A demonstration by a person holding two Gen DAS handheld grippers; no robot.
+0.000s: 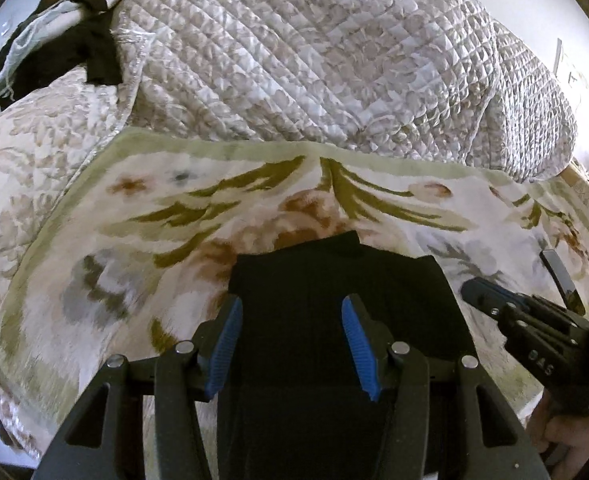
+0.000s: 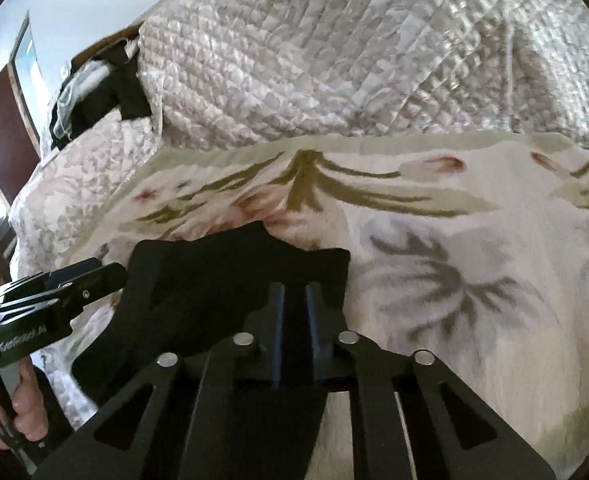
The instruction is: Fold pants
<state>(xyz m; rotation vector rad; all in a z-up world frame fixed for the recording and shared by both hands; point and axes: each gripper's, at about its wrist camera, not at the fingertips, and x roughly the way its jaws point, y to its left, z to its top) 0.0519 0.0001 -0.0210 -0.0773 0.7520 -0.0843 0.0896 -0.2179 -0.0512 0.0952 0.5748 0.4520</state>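
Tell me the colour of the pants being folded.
Black pants, plain with no visible pattern; clearest in the left wrist view, against the floral blanket.

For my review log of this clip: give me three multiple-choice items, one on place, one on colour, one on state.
1. The pants lie on:
A. a floral blanket
B. a bare floor
C. a wooden chair

2. The pads of the left tongs are:
A. red
B. blue
C. white

3. The right tongs are:
A. wide open
C. out of view
B. shut on the pants

Answers: 1 A, the floral blanket spreads under the black cloth. 2 B, both pads show blue in the left view. 3 B, the fingers stand nearly together, with black cloth between them in the right view.
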